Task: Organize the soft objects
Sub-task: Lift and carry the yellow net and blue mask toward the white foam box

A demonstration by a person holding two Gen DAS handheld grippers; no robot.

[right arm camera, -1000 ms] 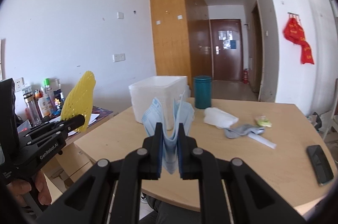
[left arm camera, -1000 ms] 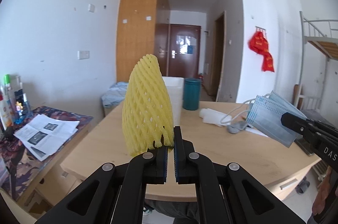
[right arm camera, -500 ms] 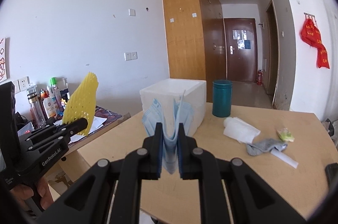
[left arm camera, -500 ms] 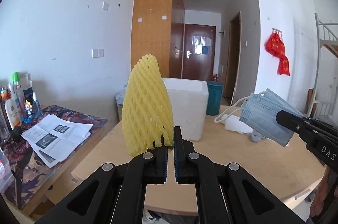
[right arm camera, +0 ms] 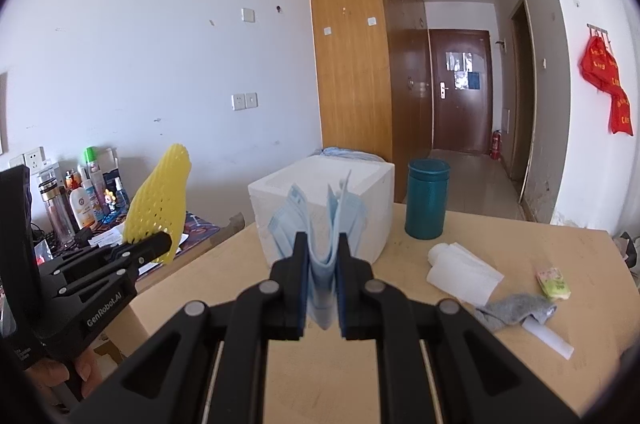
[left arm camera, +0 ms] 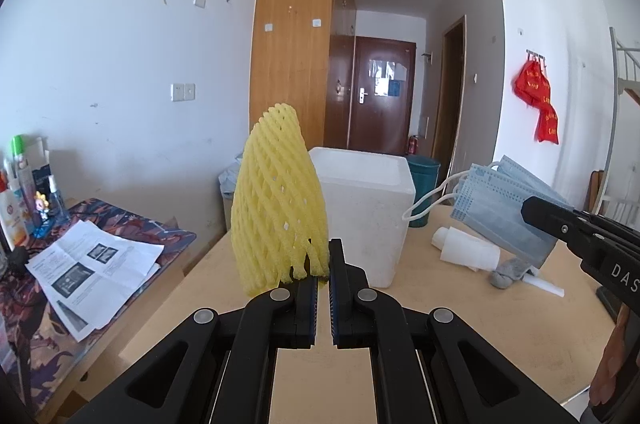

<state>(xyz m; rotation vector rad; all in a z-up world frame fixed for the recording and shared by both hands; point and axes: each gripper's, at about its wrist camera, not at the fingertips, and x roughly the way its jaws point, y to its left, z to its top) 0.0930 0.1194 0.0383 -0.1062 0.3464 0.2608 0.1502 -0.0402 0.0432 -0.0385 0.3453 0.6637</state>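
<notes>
- Both grippers have come closer to the white foam box [left arm camera: 362, 212] over the last second; it now looms larger in each wrist view.
- Left gripper [left arm camera: 323, 278] stays pinched on the yellow foam net [left arm camera: 278, 200], held upright, left of the box.
- Right gripper [right arm camera: 322, 266] stays clamped on the blue face masks [right arm camera: 320, 228], just before the box.
- Likely next: dropping both into the box.
- Folded white cloth [right arm camera: 460, 274] and grey sock [right arm camera: 516, 310] lie on the table [right arm camera: 360, 364], right of the box.

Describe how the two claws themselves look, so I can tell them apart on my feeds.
Both are matte black plastic linkages with silver rivets and flat fingers. The left claw has white "GenRobot.AI" lettering on its side; the right claw shows white letters "DAS". Bare fingers of the left hand grip the handle; no cables visible.
</notes>
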